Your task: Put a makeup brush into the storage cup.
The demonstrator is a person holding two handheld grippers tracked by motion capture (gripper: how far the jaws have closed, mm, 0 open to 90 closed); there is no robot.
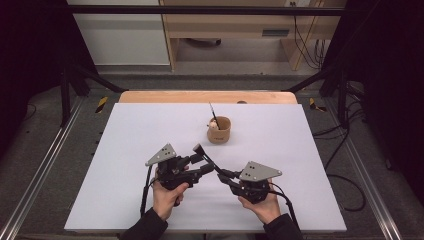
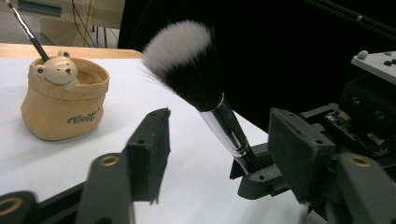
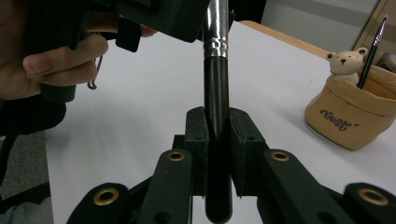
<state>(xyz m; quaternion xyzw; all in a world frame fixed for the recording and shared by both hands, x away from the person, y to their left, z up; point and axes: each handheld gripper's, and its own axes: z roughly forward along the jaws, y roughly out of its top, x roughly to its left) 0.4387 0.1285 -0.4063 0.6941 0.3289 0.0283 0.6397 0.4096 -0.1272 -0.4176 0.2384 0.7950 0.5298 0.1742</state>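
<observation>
Lettering on the tan holder

One short word in dark cursive script is printed on the front of the tan, sack-shaped holder (image 2: 63, 109), below the small bear figure (image 2: 60, 70) on its rim. It is seen in both gripper views, but its letters cannot be made out with certainty.

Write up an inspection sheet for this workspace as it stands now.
Surface: white board on a wooden table.
Job's things: makeup brush, handle clamped, bristles up; tan bear pot holding a thin brush.
Clutter: nothing seen.
Grippers: right tongs shut on the makeup brush handle; left tongs open, either side of its ferrule, not pressing.
Cables: one trails from each gripper; more lie on the floor.
Surroundings: dark frame, wooden furniture behind.
</observation>
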